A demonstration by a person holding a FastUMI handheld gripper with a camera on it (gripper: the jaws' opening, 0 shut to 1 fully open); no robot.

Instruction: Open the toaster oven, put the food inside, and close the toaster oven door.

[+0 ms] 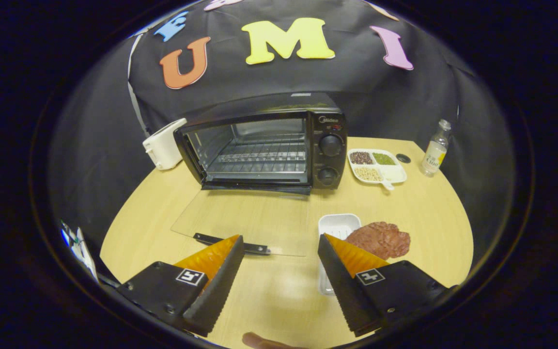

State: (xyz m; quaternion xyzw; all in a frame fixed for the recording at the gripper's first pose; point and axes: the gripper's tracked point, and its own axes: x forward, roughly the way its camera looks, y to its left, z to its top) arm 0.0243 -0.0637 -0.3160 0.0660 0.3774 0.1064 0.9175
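Your gripper (279, 247) hangs over the tabletop (269, 295) with its jaws spread wide and nothing between them. The toaster oven (264, 145) stands beyond them at the back, its glass door (245, 220) already folded down flat toward you, with the dark handle (230, 244) lying just ahead of your left finger. The wire rack (259, 157) inside is bare.

The food is the reddish-brown slab of meat (379, 239) lying just beyond your right finger, touching or overlapping the edge of a small white tray (339, 225). You cannot tell whether it rests partly in the tray or wholly on the wood.

Judging by its lumpy, flat look, expect it to be light, soft and floppy, perhaps a little slick. A pinch at one thin edge would likely let it droop or tear, so close across a thicker part near the middle, and press gently. If the meat does sit in the tray, the tray's stiff rim may give the surer hold.
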